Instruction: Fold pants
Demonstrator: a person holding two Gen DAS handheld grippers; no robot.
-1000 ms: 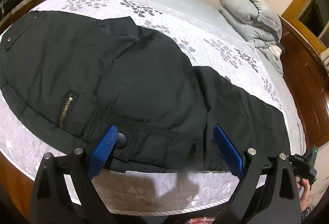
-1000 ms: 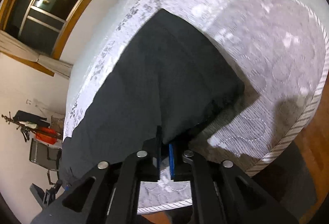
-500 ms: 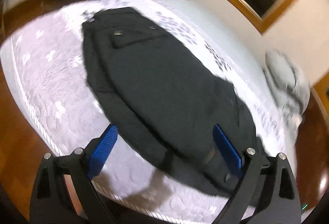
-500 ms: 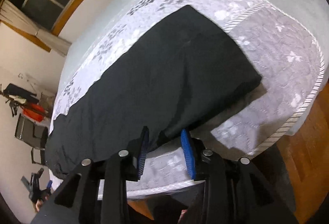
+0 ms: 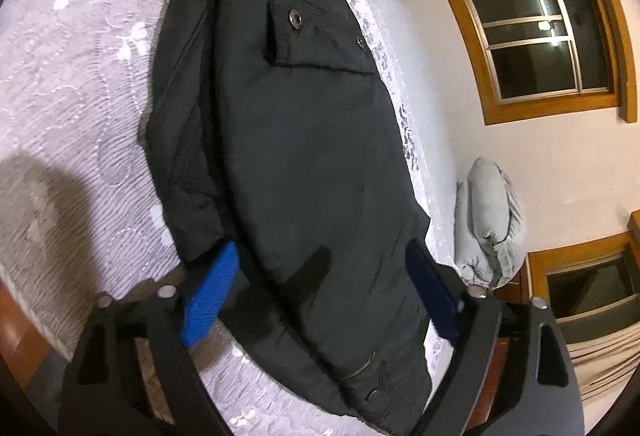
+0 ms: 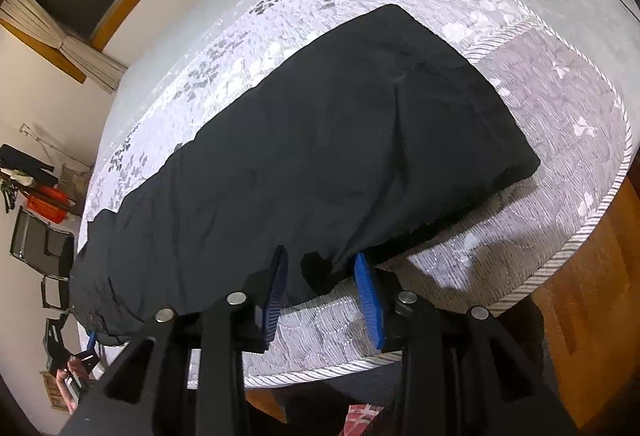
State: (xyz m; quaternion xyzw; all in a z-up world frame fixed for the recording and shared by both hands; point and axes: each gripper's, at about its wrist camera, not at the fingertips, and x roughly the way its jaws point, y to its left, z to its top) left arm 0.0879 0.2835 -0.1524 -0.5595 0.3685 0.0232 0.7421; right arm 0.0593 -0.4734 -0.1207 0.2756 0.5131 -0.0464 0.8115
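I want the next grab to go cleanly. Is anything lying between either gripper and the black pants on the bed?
Nothing visible is. The left gripper is open directly over the pants, and the right gripper is open at their near edge. Only bare bedspread surrounds them.

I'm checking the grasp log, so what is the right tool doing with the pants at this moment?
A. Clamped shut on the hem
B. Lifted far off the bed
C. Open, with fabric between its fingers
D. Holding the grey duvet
C: the right tool stands open, a fold of the black pants lying between its blue pads, unclamped.
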